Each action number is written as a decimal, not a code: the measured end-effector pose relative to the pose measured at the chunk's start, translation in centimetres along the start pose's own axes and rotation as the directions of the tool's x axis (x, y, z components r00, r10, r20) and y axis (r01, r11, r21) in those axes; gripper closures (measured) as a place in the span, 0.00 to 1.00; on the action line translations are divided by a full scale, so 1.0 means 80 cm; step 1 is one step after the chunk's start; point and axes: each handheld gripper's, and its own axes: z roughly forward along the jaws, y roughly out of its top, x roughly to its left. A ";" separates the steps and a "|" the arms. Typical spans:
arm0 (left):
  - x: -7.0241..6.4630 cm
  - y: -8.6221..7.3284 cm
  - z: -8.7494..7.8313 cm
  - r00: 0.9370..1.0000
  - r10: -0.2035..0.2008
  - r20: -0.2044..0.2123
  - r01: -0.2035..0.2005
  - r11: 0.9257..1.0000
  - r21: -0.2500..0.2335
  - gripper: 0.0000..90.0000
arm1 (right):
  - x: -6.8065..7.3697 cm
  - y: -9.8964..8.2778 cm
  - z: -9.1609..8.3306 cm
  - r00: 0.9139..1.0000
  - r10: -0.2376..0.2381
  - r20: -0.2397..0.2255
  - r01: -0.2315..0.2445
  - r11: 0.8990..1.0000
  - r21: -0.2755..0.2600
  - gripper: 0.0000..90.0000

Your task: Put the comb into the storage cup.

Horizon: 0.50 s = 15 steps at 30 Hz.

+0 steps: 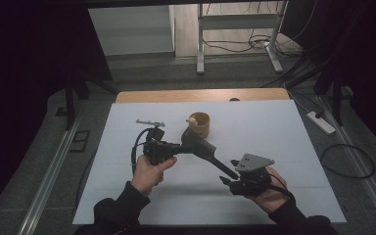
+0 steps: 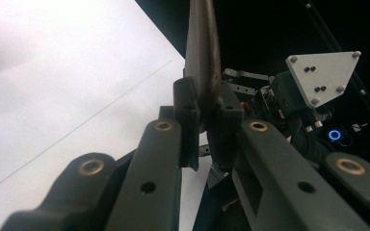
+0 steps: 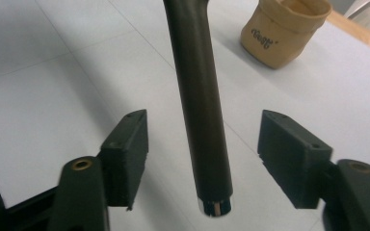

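Near the paper pouch (image 1: 199,124), above the worktop (image 1: 274,147), left claw (image 2: 203,126) clamps the dark spatula (image 1: 200,144) blade; right claw (image 3: 204,154) gapes around its handle, untouching. Looks stiff, light, slick; grip mid-handle.

The desk (image 1: 274,147) is seen from above and behind the person, looking forward and down. The left gripper view is taken at close range along its tongs (image 2: 203,130), across the white surface. The tan cup (image 3: 284,29) is shared by the right gripper view and the high view.
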 end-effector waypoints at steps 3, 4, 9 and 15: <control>-0.001 0.000 -0.002 1.000 0.010 -0.013 -0.010 1.000 -0.001 0.92 | -0.001 -0.001 0.001 1.000 0.022 -0.004 -0.022 1.000 0.006 0.29; -0.001 0.001 -0.002 1.000 0.017 -0.018 -0.017 1.000 0.001 0.92 | -0.002 -0.001 0.001 1.000 0.027 -0.004 -0.027 1.000 0.009 0.27; -0.003 0.001 -0.005 0.999 0.031 -0.030 -0.031 1.000 -0.003 0.92 | -0.005 -0.003 0.003 0.998 0.053 -0.029 -0.052 0.998 0.037 0.19; -0.005 0.002 -0.008 0.997 0.057 -0.052 -0.057 0.998 -0.004 0.92 | -0.010 -0.003 0.002 0.994 0.092 -0.054 -0.090 0.995 0.039 0.12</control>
